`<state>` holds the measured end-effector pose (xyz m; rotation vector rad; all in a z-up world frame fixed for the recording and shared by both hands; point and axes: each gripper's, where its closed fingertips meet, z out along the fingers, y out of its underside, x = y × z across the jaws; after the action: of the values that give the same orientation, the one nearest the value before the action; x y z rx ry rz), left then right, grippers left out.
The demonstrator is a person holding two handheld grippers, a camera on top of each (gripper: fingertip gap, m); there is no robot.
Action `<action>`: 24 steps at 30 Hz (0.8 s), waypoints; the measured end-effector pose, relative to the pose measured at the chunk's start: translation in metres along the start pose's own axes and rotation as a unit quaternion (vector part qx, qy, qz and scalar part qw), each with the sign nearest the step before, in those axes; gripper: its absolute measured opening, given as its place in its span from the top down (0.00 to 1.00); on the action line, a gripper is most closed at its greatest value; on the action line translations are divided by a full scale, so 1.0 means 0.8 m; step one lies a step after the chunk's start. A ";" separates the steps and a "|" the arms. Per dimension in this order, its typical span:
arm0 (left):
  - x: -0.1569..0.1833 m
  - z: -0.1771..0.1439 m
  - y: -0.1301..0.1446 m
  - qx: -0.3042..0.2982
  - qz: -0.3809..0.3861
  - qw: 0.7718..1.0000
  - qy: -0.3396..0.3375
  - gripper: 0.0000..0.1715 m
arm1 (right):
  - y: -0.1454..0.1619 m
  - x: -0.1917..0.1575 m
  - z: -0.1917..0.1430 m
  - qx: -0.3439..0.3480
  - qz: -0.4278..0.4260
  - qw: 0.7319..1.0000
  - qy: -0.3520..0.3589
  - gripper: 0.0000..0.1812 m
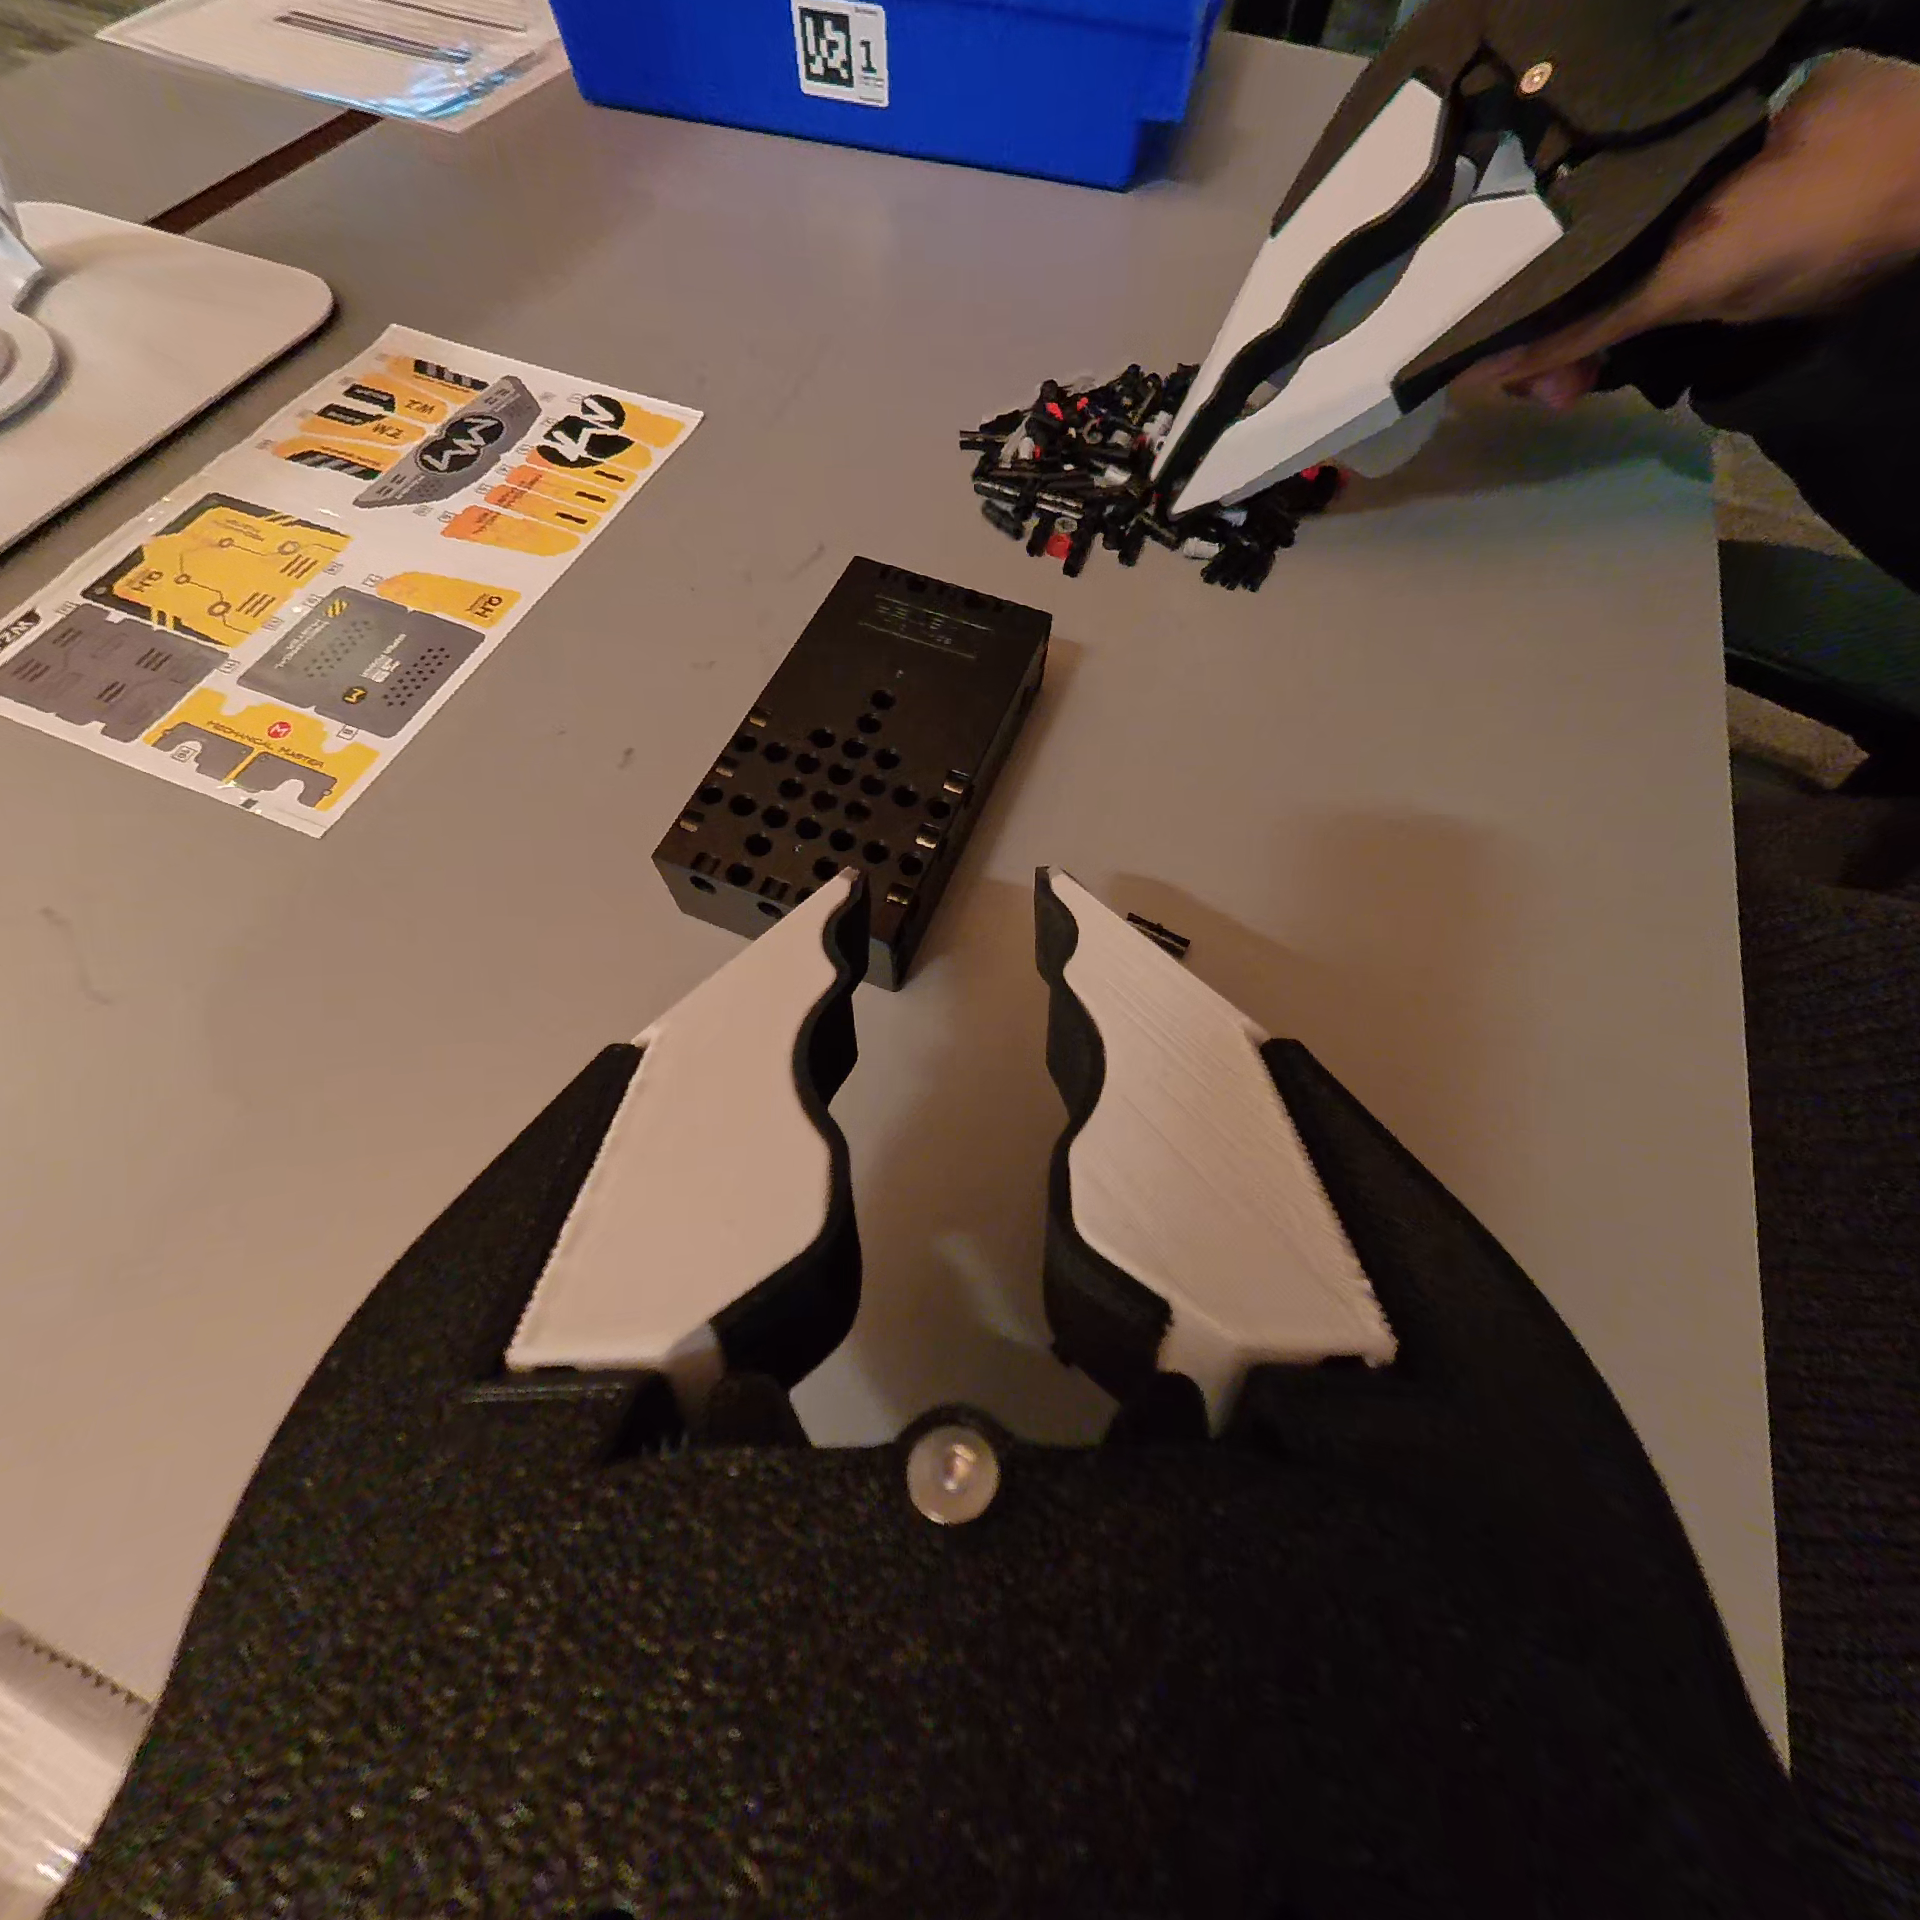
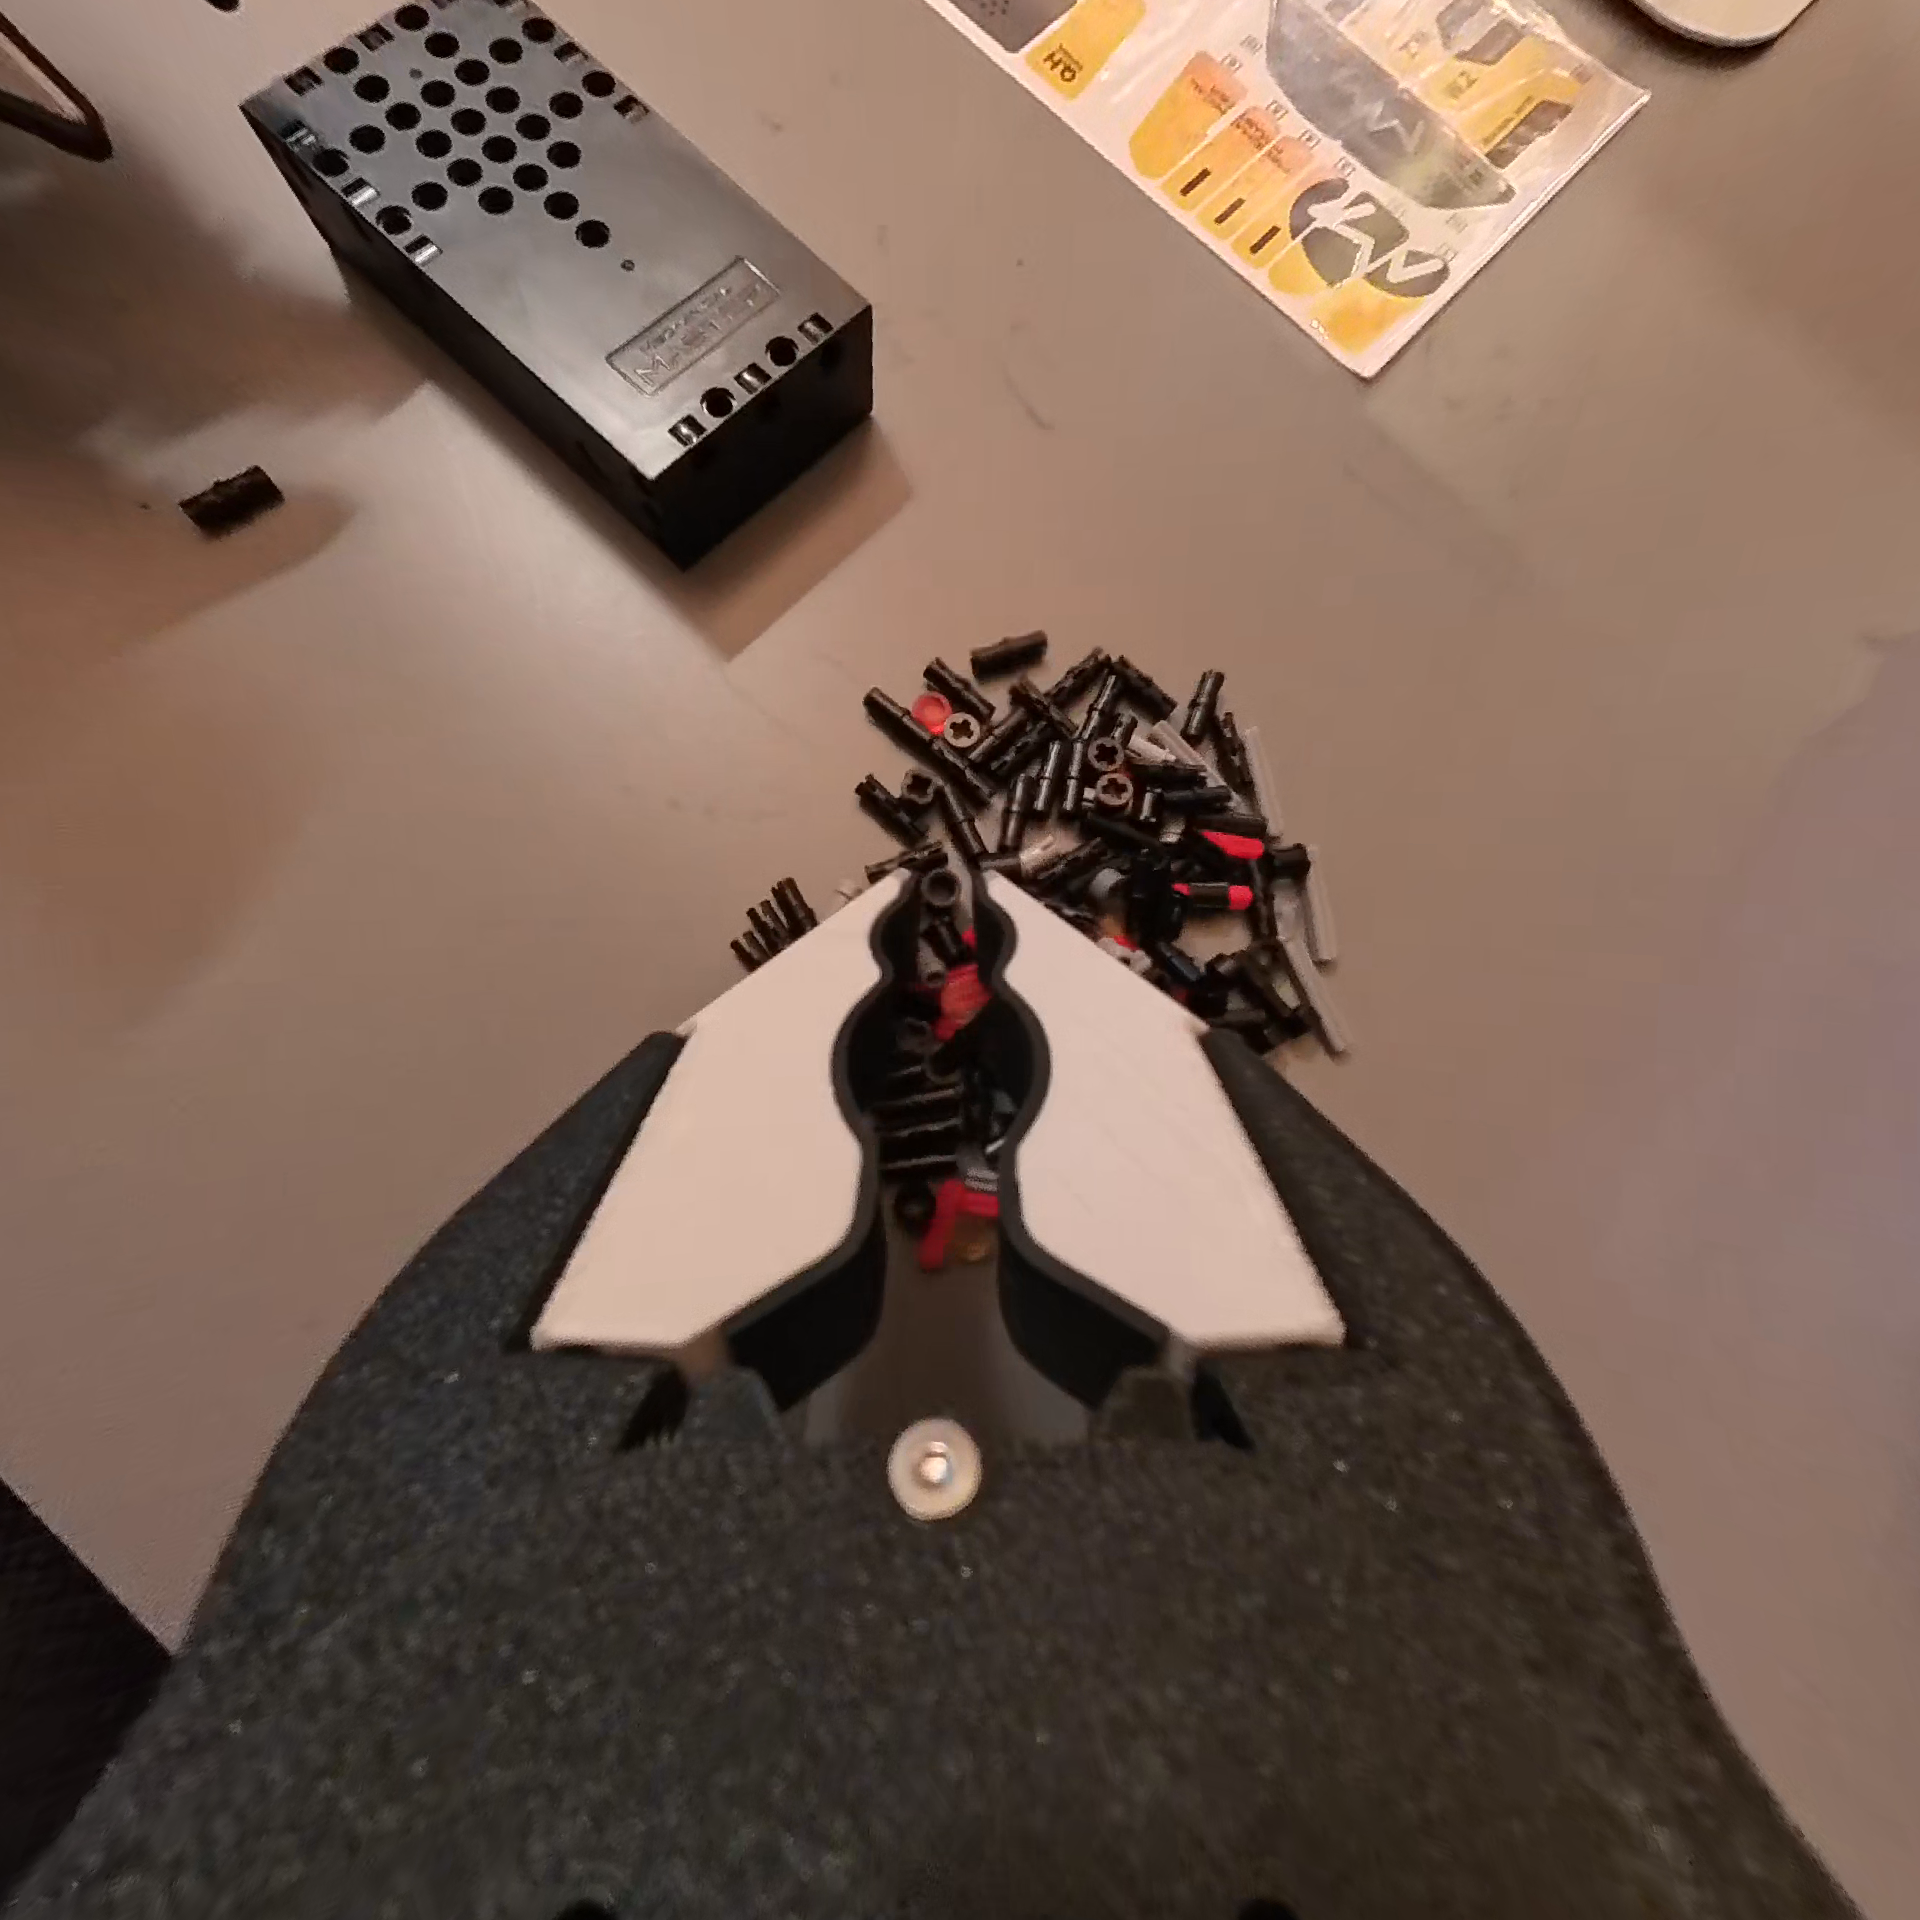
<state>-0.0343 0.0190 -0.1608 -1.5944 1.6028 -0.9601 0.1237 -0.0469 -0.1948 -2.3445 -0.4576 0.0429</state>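
Note:
A pile of small black, red and grey connector pins (image 2: 1122, 821) lies on the grey table (image 2: 416, 935). My right gripper (image 2: 945, 883) has its tips down in the near edge of the pile, closed to a narrow gap around a small black pin (image 2: 940, 888). It also shows in the left wrist view (image 1: 1184, 504), held by a hand. A black box with round holes (image 1: 852, 748) lies flat in the middle. My left gripper (image 1: 948, 878) is open and empty, its left fingertip (image 1: 847, 888) over the box's near corner. A single black pin (image 1: 1158, 930) lies by its right finger.
A sticker sheet in yellow, grey and orange (image 1: 343, 582) lies to the left of the box. A blue bin (image 1: 883, 83) stands at the back. A grey flat base (image 1: 156, 312) sits at far left. The table's right edge (image 1: 1730, 831) runs close to the pile. Spacing between my two grippers at the tips: around 20 cm.

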 end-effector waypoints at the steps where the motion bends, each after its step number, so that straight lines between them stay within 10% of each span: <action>1: 0.000 0.000 0.000 0.000 0.000 1.000 0.000 0.82 | 0.000 0.000 0.000 -0.001 -0.001 1.000 -0.002 0.95; 13: 0.000 0.001 0.001 -0.002 0.002 1.000 0.000 0.82 | -0.032 -0.012 -0.015 0.073 0.018 0.997 -0.026 0.96; 24: 0.007 -0.001 -0.001 0.003 0.028 1.000 -0.003 0.82 | -0.059 -0.162 0.018 0.081 -0.063 0.986 -0.128 0.96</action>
<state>-0.0344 0.0131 -0.1598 -1.5390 1.6315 -0.9288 -0.0147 -0.0499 -0.1862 -2.1530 -0.7012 0.3139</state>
